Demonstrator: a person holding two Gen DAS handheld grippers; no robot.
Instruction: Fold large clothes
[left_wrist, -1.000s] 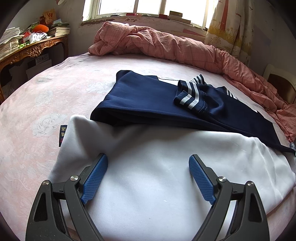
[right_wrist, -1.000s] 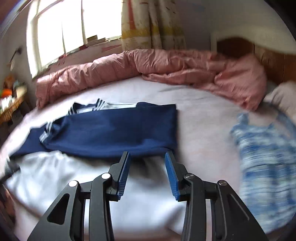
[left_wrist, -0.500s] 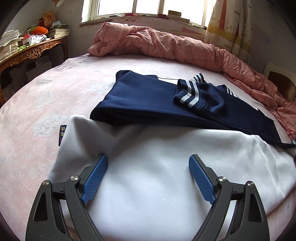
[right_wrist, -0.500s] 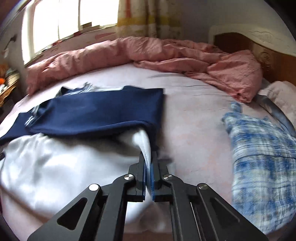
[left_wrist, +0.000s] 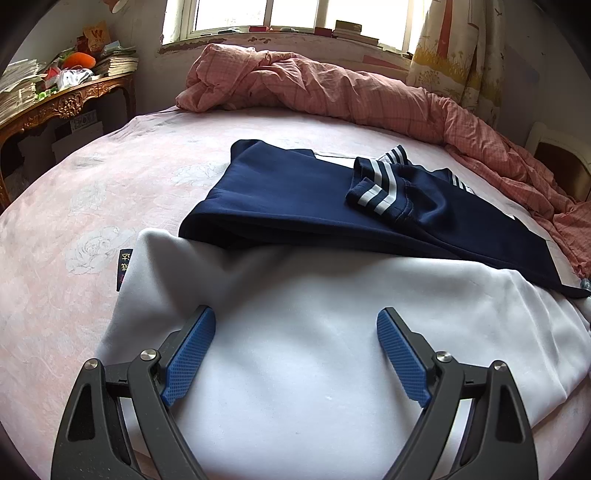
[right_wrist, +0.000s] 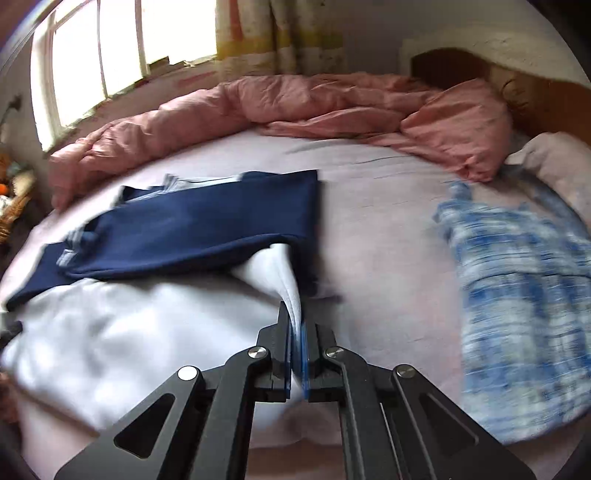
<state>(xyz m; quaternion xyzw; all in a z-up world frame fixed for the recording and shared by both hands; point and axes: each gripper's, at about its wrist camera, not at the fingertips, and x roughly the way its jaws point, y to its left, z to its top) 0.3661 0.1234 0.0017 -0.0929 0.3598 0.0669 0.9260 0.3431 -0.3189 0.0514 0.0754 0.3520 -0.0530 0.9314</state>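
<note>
Right gripper (right_wrist: 296, 354): jaws clenched on a pinch of the white fabric at the near right corner of the garment (left_wrist: 332, 332), cloth drawn up into a ridge from the bed (right_wrist: 384, 229) to the pads. Right view blurred.

Left gripper (left_wrist: 295, 354): jaws spread wide, nothing between them, poised over the white cloth near its left end; contact with the fabric cannot be told.

Garment lies along the near edge of the bed: white lower half closest, navy upper part (left_wrist: 295, 199) folded over it just behind, a striped cuff (left_wrist: 380, 188) resting on top of the navy. Small dark label (left_wrist: 125, 269) at the white hem's left corner.

Progress, as a judgement: sleeves and top look already turned in, so the fold is partway. Left to do: grasp the left corner, carry the white half over the navy, flatten.

Farther off: a blue-and-white patterned garment (right_wrist: 524, 295) on the right side of the bed, well apart, apparently unfolded. Pink quilt (left_wrist: 332, 88) bunched along the far edge under the window (left_wrist: 295, 14).
</note>
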